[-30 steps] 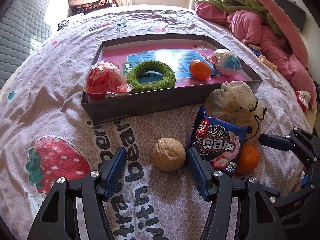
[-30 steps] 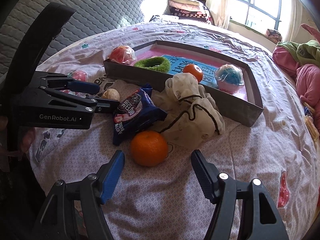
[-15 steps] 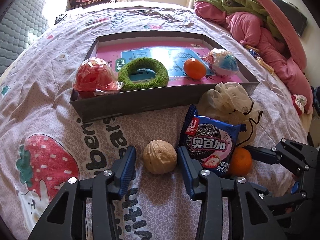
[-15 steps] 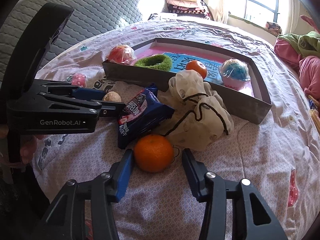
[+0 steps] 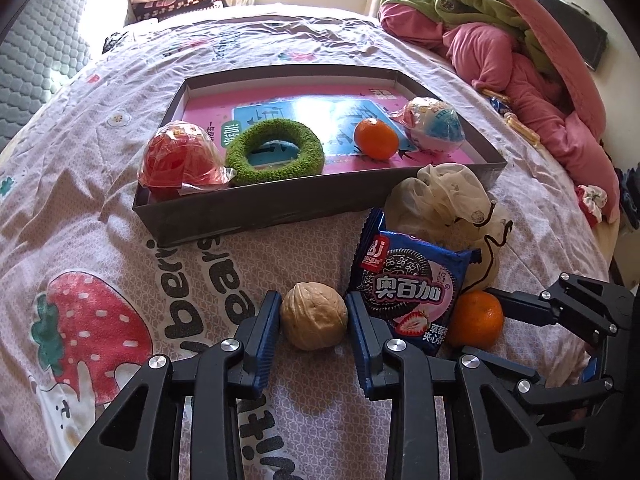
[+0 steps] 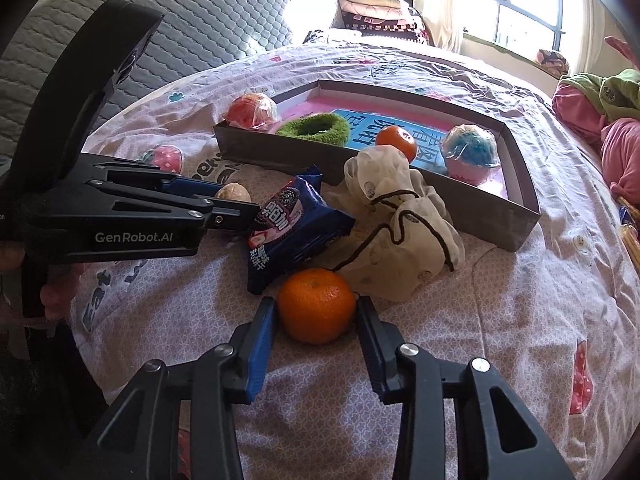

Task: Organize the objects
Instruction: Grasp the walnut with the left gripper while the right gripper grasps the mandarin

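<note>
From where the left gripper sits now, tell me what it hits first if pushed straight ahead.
The walnut, already between the left gripper's fingers. Beyond it lies bare bedsheet, then likely the box's near wall; depth is uncertain.

The left gripper [image 5: 313, 317] lies low over the bed, its two blue-padded fingers [image 5: 265, 332] closed in on the walnut [image 5: 313, 315], one pad against each side. The right gripper [image 6: 316, 312] is likewise low, reaching in from the right, with its fingers [image 6: 260, 344] pressed to either flank of the orange [image 6: 316, 305]. The two tools point inward at an angle to one another, tips near. A bit of the person's left hand [image 6: 56, 296] shows under the left gripper's handle.
</note>
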Demonstrator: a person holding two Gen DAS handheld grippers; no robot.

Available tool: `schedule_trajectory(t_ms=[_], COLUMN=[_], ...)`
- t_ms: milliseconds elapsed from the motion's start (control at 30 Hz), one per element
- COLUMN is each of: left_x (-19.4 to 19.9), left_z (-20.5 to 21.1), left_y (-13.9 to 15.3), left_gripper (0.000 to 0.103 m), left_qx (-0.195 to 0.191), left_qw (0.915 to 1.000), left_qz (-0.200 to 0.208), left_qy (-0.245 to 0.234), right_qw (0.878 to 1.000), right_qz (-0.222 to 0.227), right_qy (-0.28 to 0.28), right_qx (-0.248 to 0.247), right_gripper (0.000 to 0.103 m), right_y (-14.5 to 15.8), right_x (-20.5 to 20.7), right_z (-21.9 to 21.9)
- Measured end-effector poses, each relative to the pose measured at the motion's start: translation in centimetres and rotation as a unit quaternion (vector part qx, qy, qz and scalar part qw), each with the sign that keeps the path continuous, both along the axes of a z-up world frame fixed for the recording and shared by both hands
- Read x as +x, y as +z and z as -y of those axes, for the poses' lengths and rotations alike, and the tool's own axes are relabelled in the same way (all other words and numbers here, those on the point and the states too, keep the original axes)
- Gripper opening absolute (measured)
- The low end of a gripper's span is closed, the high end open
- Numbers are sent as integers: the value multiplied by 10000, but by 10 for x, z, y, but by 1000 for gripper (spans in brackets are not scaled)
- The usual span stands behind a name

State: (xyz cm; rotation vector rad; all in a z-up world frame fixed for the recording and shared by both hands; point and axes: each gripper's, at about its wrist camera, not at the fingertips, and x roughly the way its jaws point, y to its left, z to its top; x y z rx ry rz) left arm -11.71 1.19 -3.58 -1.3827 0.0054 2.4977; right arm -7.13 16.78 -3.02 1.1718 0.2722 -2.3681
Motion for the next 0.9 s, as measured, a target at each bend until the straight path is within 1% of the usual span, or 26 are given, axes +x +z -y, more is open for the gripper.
schedule_trajectory(t_ms=[300, 600, 767, 900], left_x=[3, 8, 9, 10], left_z=[7, 10, 10, 8], left_y=[2, 8, 15, 15], left_gripper=[34, 34, 34, 34], left_qx=[85, 54, 129, 130], left_qw=[10000, 9999, 9996, 9996], left_qz=[1, -132, -240, -244], left_qy=[5, 33, 47, 30], right_qw=[10000, 9998, 9996, 9995], right_qz=[-30, -106, -185, -225], right_qy=[-31, -80, -47, -28], right_qx=[-44, -152, -199, -234], right_gripper=[41, 41, 41, 41], right_y=[3, 11, 18, 21], right_x=[2, 2, 3, 3], right_z=[-6, -10, -8, -6])
